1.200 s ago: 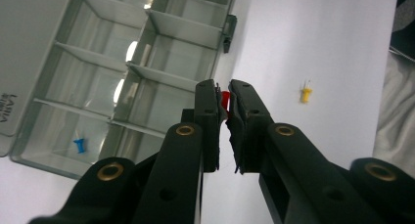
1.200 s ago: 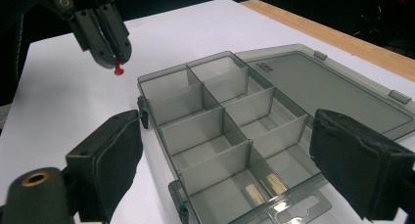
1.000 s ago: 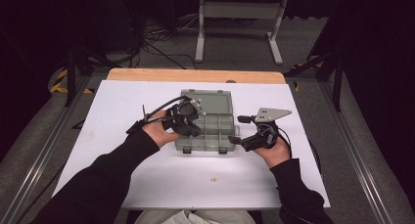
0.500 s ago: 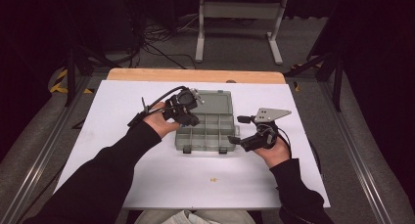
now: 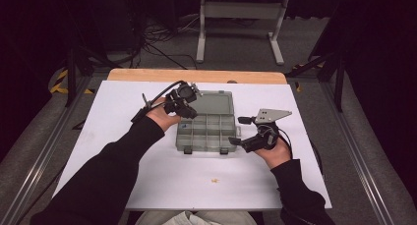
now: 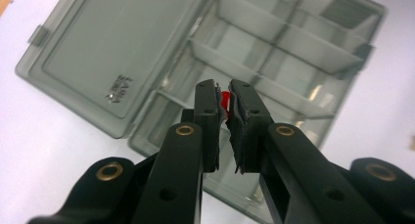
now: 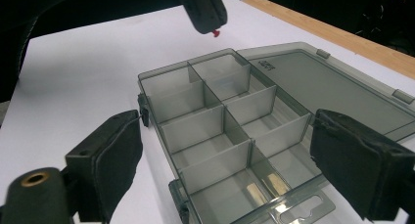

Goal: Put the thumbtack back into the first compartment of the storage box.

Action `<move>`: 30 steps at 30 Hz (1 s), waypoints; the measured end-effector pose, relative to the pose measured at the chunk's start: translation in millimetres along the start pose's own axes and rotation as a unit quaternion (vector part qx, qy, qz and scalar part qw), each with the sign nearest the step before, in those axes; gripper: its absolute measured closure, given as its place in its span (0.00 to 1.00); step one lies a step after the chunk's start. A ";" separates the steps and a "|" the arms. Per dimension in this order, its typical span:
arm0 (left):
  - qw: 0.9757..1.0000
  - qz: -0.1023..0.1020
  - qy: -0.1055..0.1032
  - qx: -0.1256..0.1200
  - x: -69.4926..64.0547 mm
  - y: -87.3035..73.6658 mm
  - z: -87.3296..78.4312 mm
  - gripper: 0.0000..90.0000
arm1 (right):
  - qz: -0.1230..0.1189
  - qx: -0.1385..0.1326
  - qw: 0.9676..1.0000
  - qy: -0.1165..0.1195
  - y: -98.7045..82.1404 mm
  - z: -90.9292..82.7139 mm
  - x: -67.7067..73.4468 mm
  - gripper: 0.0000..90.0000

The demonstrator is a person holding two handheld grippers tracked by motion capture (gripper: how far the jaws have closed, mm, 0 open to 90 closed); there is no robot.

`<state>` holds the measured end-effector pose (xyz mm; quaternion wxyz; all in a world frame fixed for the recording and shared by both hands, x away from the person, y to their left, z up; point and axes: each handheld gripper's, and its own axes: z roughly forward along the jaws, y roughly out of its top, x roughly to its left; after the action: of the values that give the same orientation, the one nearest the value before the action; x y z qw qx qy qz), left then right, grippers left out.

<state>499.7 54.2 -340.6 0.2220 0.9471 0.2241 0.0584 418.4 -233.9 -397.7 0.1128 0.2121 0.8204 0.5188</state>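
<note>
A grey see-through organiser box [image 5: 209, 134] lies on the white table, its lid [image 5: 215, 103] folded flat open on the far side. My left gripper [image 5: 189, 112] hovers over the box's far-left corner. In the left gripper view that gripper [image 6: 224, 99] is shut on a small red piece [image 6: 225, 100], above the divided compartments [image 6: 274, 48] and beside the lid [image 6: 107, 53]. My right gripper [image 5: 237, 130] stands open at the box's right side. In the right gripper view its pads [image 7: 117, 155] are wide apart before the box [image 7: 220, 131], and the red piece [image 7: 215, 33] hangs from the other gripper.
The white table top [image 5: 123, 131] ends at a wooden strip [image 5: 196, 76] on the far side. A tiny orange speck [image 5: 215, 180] lies near the front. A metal stand [image 5: 241, 18] and cables are on the floor beyond.
My left gripper has moved away from the person, from over the box's left compartments to its far-left corner, still gripping the red piece. The right gripper has kept still.
</note>
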 end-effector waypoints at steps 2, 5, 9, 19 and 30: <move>1.000 -0.011 0.001 -0.001 5.7 -1.5 1.6 0.92 | 0.000 -0.001 1.000 0.000 0.2 -0.3 0.2 0.14; 1.000 -0.019 -0.001 -0.005 11.1 -2.8 2.6 0.92 | 0.000 -0.003 1.000 0.000 0.7 -0.7 0.1 0.14; 1.000 -0.011 0.001 -0.005 10.6 -1.9 5.9 0.92 | 0.001 -0.001 1.000 0.001 -0.3 0.0 -0.6 0.14; 1.000 -0.021 0.003 0.008 14.5 -6.2 19.3 0.92 | 0.001 -0.004 1.000 0.001 0.3 -1.7 -0.3 0.14; 0.999 -0.035 0.000 0.026 21.9 -12.8 34.8 0.92 | 0.002 -0.003 1.000 0.001 -0.6 -0.9 -1.0 0.14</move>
<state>521.5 60.6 -377.2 0.1992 0.9443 0.2582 0.0451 418.8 -235.3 -397.9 0.1110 0.2131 0.8186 0.5217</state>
